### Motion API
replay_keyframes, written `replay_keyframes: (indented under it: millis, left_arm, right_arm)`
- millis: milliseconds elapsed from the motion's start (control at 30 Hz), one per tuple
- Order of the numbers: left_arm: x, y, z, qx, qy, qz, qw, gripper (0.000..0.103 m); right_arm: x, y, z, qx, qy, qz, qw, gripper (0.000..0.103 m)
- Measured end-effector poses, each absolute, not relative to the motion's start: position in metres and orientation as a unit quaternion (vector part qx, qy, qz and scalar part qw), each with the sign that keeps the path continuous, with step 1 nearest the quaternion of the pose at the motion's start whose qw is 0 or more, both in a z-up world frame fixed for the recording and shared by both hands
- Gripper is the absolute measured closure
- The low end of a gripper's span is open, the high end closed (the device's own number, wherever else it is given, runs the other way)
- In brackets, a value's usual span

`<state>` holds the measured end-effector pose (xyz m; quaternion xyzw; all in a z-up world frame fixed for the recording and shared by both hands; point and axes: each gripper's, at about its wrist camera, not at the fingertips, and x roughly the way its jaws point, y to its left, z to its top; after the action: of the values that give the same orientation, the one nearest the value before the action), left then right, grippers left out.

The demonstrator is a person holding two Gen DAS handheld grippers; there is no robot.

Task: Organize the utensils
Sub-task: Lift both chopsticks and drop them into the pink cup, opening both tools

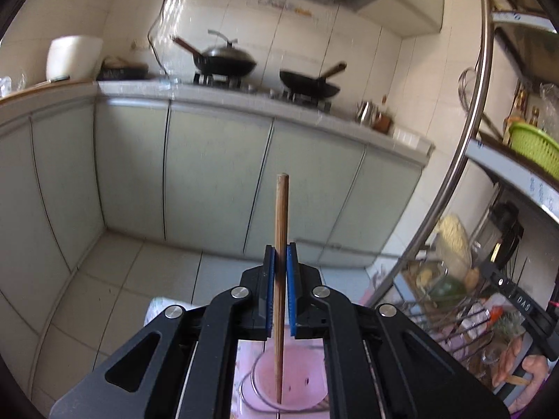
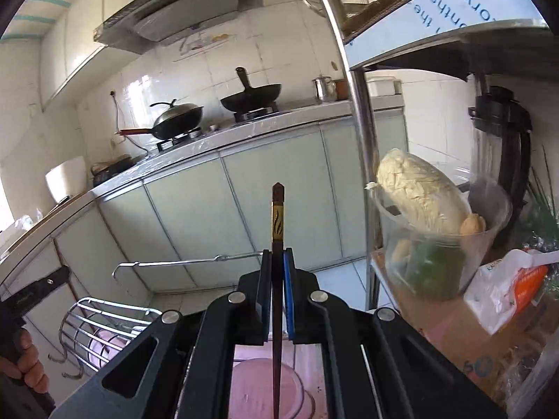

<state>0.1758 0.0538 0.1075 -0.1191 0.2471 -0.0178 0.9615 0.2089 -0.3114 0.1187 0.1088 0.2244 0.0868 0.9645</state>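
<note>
- Kitchen counter [image 1: 223, 96] with pale green cabinet fronts fills the background in both views, running from about 9 to 3 o'clock in the left wrist view.
- Range hood [image 2: 181, 21] hangs at roughly 11 o'clock in the right wrist view, right above the stove.
- Two dark woks on the burners: the lidded wok [image 1: 223, 57] at 12 o'clock in the left view, and the open wok [image 1: 309, 83] just beside it toward 1 o'clock.
- Metal rack [image 2: 360, 132] takes up the 3 o'clock side of the right view, with a clear tub [image 2: 440, 244] of food sitting on it.
- Pink utensil holder [image 1: 290, 380] in a wire frame is down at 6 o'clock in the left view, below the jaws.
- Left gripper [image 1: 279, 262] is clamped on a light wooden chopstick [image 1: 281, 216], which stands upright with its lower end reaching down to the pink holder.
- Right gripper [image 2: 277, 265] is pinching a dark chopstick [image 2: 277, 230] with a gold band near its top, also upright, over a pink container [image 2: 265, 387] at 6 o'clock.
</note>
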Motion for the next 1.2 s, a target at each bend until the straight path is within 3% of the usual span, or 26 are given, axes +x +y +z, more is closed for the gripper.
replay_keyframes:
  millis: [267, 333, 400, 467, 933, 1200]
  left_arm:
    - [0.174, 0.052, 0.094, -0.119, 0.274, -0.031, 0.954, 0.096]
    - [0.176, 0.053, 0.095, -0.124, 0.279, -0.032, 0.952, 0.09]
    - [0.174, 0.057, 0.096, -0.134, 0.28, -0.03, 0.95, 0.075]
    - [0.171, 0.061, 0.099, -0.145, 0.279, -0.028, 0.949, 0.072]
    - [0.125, 0.081, 0.118, -0.163, 0.26, -0.015, 0.952, 0.071]
    - [0.094, 0.063, 0.085, -0.154, 0.32, -0.038, 0.934, 0.071]
  right_arm:
    - [0.209, -0.294, 0.111, 0.085, 0.261, 0.101, 0.956, 0.095]
    - [0.208, -0.297, 0.11, 0.092, 0.268, 0.104, 0.953, 0.094]
    - [0.208, -0.3, 0.109, 0.097, 0.274, 0.104, 0.951, 0.083]
    - [0.205, -0.304, 0.109, 0.105, 0.273, 0.105, 0.95, 0.078]
    - [0.149, -0.325, 0.113, 0.128, 0.265, 0.109, 0.949, 0.077]
    - [0.117, -0.324, 0.066, 0.152, 0.335, 0.129, 0.921, 0.076]
